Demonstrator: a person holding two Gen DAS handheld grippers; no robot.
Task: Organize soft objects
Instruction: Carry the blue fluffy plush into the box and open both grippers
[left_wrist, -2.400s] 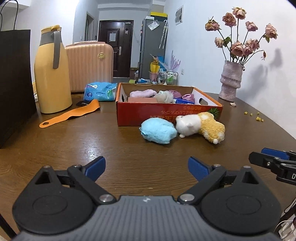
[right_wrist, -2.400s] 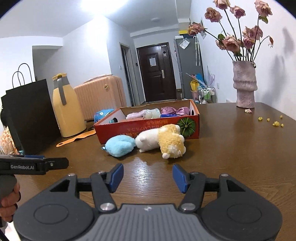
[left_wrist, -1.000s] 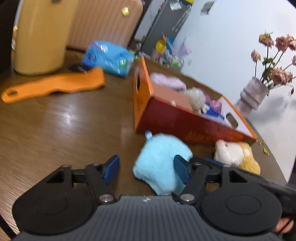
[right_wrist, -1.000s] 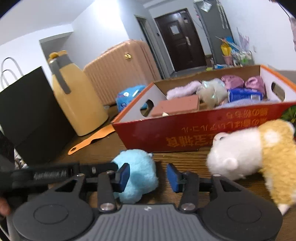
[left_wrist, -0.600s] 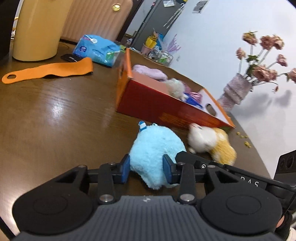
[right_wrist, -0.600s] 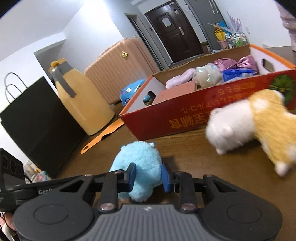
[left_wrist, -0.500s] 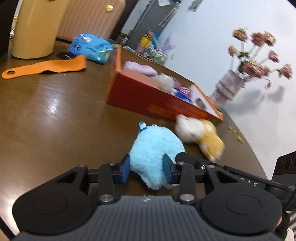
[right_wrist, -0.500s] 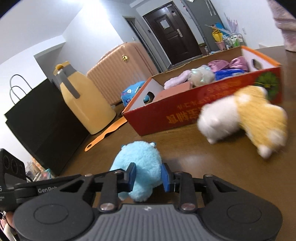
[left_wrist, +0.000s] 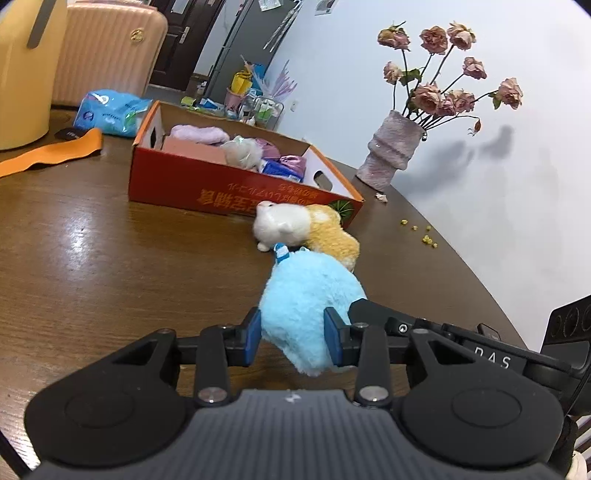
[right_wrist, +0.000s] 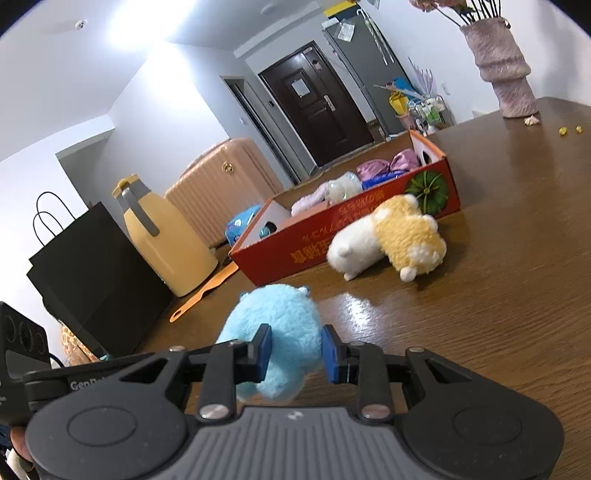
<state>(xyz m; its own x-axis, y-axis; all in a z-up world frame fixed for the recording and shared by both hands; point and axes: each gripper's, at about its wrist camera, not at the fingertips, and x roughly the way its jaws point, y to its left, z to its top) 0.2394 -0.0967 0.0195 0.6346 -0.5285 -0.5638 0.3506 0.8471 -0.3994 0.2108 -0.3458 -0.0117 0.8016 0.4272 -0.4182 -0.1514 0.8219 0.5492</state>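
Both grippers are shut on the same light-blue plush toy, held above the brown table. My left gripper squeezes it from one side, and my right gripper grips the blue plush toy from the other. A white and yellow plush toy lies on the table against the front of the red cardboard box; it also shows in the right wrist view. The red box holds several soft items, pink, white, purple and blue.
A yellow thermos jug, a black paper bag, an orange strap and a blue packet stand left of the box. A vase of dried roses stands at the back right. Small yellow crumbs lie near the table edge.
Both grippers closed on the blue plush toy and lifted it back from the box. The white and yellow toy stayed in front of the box.
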